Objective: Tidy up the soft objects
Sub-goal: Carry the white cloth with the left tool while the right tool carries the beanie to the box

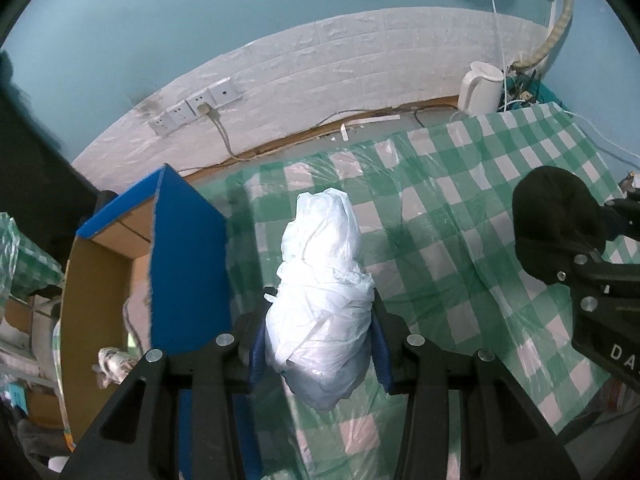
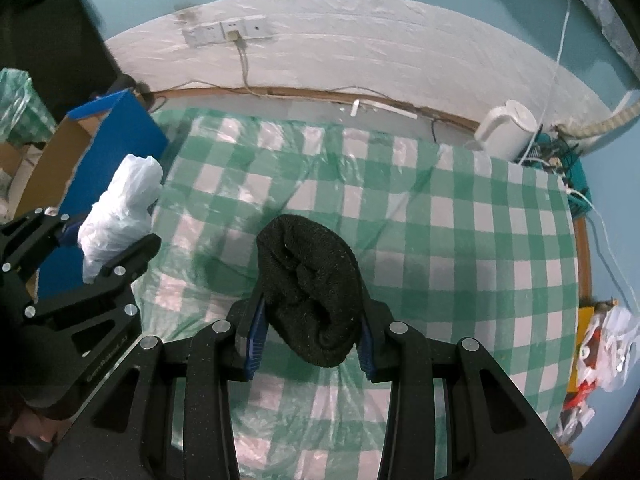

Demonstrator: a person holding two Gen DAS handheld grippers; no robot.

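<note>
Clamping a white bag (image 1: 322,300), the left gripper (image 1: 320,344) has its blue pads (image 1: 258,356) pressed into both sides of the crumpled bundle, which stands up above the checked cloth (image 1: 460,208). The right gripper (image 2: 310,340) is closed the same way on a rolled black sock (image 2: 310,284), held over the near middle of the cloth. Just left of the bag is an open box (image 1: 188,264) with blue outer walls and a brown inside, likely the place for both. At the far right a white kettle (image 2: 506,130) stands by tangled wires (image 2: 552,152).

Risks, as I judge them: the slick plastic could squeeze out of the pads if the grip loosens; the bag could catch the box's near flap and tip it; the two grippers, close together, could collide at the opening.
</note>
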